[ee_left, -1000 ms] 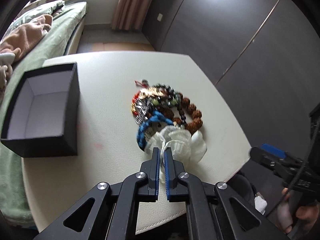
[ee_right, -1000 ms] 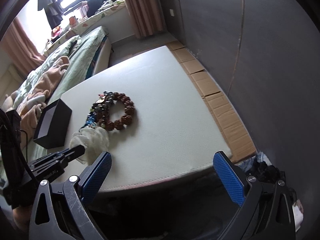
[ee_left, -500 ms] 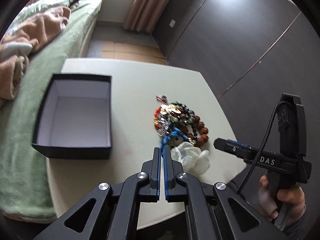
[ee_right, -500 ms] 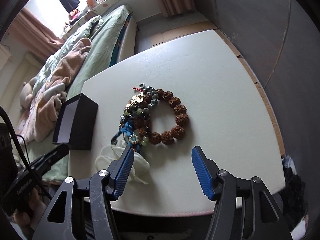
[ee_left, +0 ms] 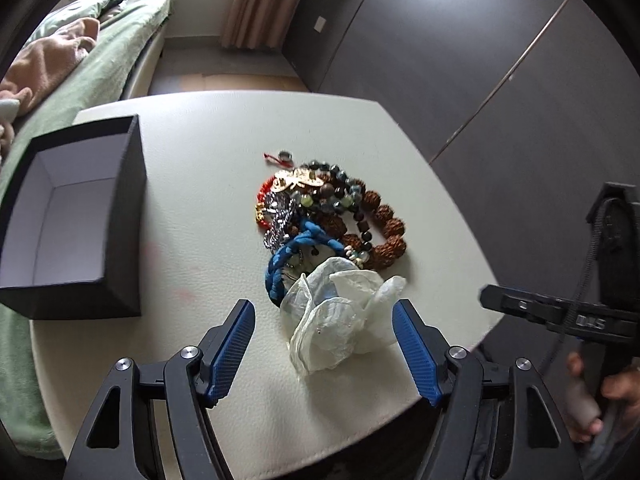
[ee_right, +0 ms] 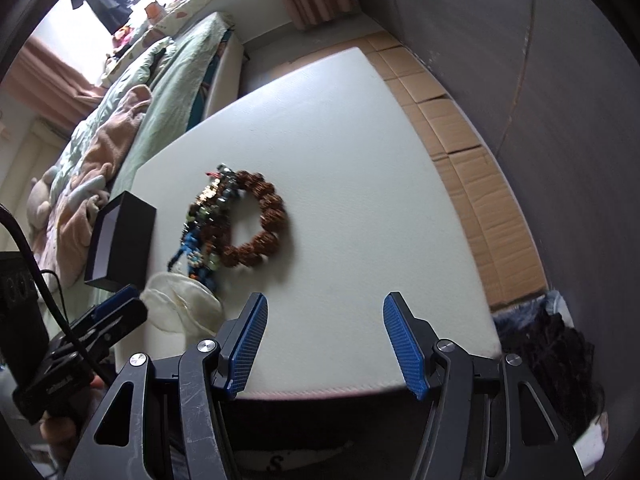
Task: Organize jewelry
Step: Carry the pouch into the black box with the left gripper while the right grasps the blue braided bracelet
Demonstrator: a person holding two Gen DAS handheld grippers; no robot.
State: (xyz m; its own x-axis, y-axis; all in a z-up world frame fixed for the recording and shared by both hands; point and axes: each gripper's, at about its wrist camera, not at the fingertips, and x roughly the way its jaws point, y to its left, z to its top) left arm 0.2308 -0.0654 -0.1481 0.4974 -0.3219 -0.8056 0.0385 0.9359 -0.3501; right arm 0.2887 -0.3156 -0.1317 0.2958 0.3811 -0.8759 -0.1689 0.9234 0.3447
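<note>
A tangled pile of jewelry (ee_left: 320, 216) lies mid-table: a brown bead bracelet (ee_left: 384, 224), dark and green beads, a blue braided cord (ee_left: 296, 252). A crumpled white plastic bag (ee_left: 340, 320) lies against its near side. My left gripper (ee_left: 322, 312) straddles the bag, its jaws opening and its pads clear of the bag. An open black box (ee_left: 124, 208) with a bare white inside stands to the left. In the right wrist view my right gripper (ee_right: 326, 300) hangs open over the table's near edge, holding nothing, right of the pile (ee_right: 224, 220), bag (ee_right: 180, 304) and box (ee_right: 124, 236).
The cream table (ee_left: 208, 148) has rounded corners and its near edge is right under both grippers. A bed with green cover (ee_left: 100, 68) runs along its left side. Dark panel doors (ee_left: 500, 80) stand to the right, with cardboard sheets (ee_right: 480, 184) on the floor.
My left gripper was shut; now its jaws stand apart around the bag. My right gripper's jaws came in from very wide and it moved over the table's near edge.
</note>
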